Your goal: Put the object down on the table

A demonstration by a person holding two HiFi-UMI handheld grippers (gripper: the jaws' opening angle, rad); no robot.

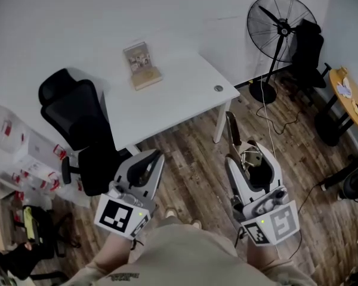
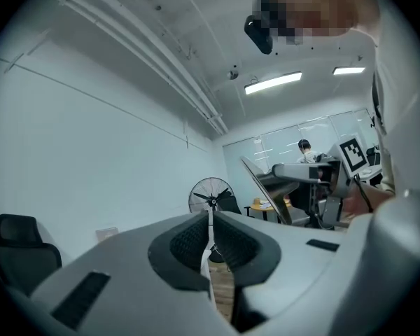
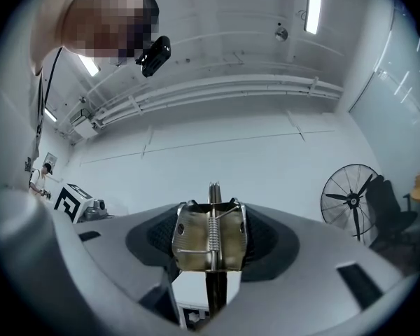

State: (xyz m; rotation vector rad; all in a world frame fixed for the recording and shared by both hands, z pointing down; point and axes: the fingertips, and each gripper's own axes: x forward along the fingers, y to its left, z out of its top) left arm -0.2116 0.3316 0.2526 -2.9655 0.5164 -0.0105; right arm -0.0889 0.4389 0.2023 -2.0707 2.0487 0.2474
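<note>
Tongs-like metal tool (image 1: 232,127), brass-coloured at its coil-spring hinge, sits clamped in the right gripper (image 1: 252,159) above the wood floor (image 1: 194,159). It is off the white table (image 1: 179,103), which lies at about 11 o'clock from it.

At 9 o'clock in the head view, cartons with red-and-white labels (image 1: 40,170) crowd the left edge; their print is too small to read. Just right of them a black office chair (image 1: 77,121) stands against the table's left edge. The left gripper (image 1: 152,158) hangs at 7 o'clock, and its own view shows the jaws pressed together with nothing between them (image 2: 210,238). Its cube carries a black-and-white square marker (image 1: 116,215), with no lettering.

The tabletop is mostly bare. A small printed box (image 1: 142,65) stands near its far edge and a round grey disc (image 1: 218,88) lies by its right corner; the wording on the box cannot be made out. The near edge and right half are free, and floor stays open between that edge and both grippers.

In the right gripper view the pads close on both sides of the tool's hinge plate (image 3: 210,240), with its thin arms running on past the fingertips. A white cable (image 1: 267,115) trails over the boards at 2 o'clock, leading toward a black pedestal fan (image 1: 280,22) by the wall. A black chair (image 1: 307,52) and a round wooden table (image 1: 353,103) close off the right edge at 3 o'clock.
</note>
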